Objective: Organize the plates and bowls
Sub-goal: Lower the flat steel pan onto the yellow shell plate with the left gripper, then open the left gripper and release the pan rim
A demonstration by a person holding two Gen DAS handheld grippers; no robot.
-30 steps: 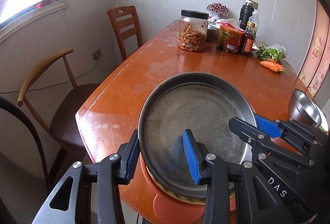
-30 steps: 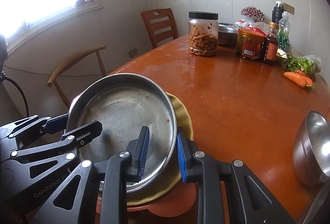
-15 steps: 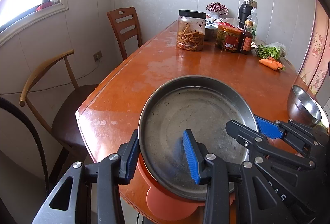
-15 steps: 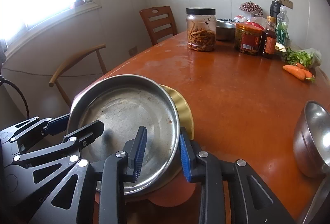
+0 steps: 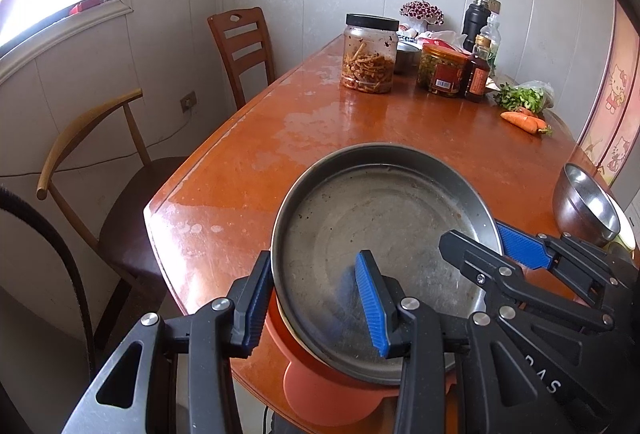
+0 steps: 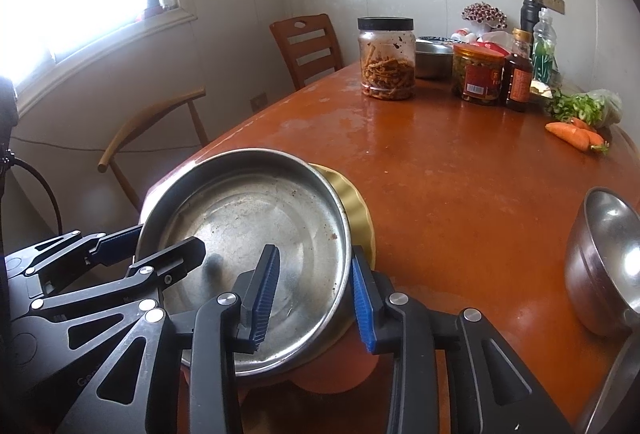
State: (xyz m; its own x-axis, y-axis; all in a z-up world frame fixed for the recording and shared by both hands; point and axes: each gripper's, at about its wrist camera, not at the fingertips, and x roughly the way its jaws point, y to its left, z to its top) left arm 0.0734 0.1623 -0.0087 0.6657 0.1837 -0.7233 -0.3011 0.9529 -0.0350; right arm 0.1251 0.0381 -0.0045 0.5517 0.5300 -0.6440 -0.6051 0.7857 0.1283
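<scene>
A round steel pan (image 5: 380, 226) (image 6: 248, 234) sits at the table's near corner on a yellow plate (image 6: 358, 210), which lies on an orange plate (image 5: 320, 390) (image 6: 336, 374). My left gripper (image 5: 312, 306) straddles the pan's left rim, one finger outside and one inside, with gaps showing. My right gripper (image 6: 316, 298) straddles the right rim the same way. Each gripper shows in the other's view. A steel bowl (image 5: 586, 206) (image 6: 604, 262) stands to the right.
A wooden table (image 5: 400, 130) carries a jar of pickles (image 5: 370, 54), a labelled jar (image 5: 442, 74), bottles (image 5: 478, 74), greens and carrots (image 5: 524, 120) at the far end. Two chairs (image 5: 100, 170) stand at the left along the wall.
The pan has slid a little further over the yellow plate, hiding that plate from the left wrist view. Both grippers stay around the rim with jaws slightly wider.
</scene>
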